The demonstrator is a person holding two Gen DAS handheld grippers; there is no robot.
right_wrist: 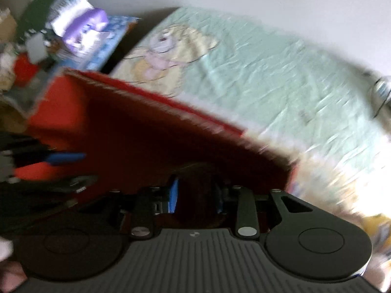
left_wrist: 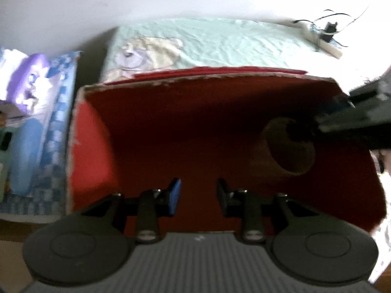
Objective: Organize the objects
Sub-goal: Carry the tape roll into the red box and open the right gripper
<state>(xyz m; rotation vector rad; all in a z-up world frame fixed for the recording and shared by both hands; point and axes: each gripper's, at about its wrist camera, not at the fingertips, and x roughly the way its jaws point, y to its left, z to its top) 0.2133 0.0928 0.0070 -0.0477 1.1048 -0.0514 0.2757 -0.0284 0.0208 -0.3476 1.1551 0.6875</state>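
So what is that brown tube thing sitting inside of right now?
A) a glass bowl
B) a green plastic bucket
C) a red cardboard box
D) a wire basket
C: in the left wrist view the brown tube sits within the walls of the red cardboard box, with the right gripper reaching in to it from the side.
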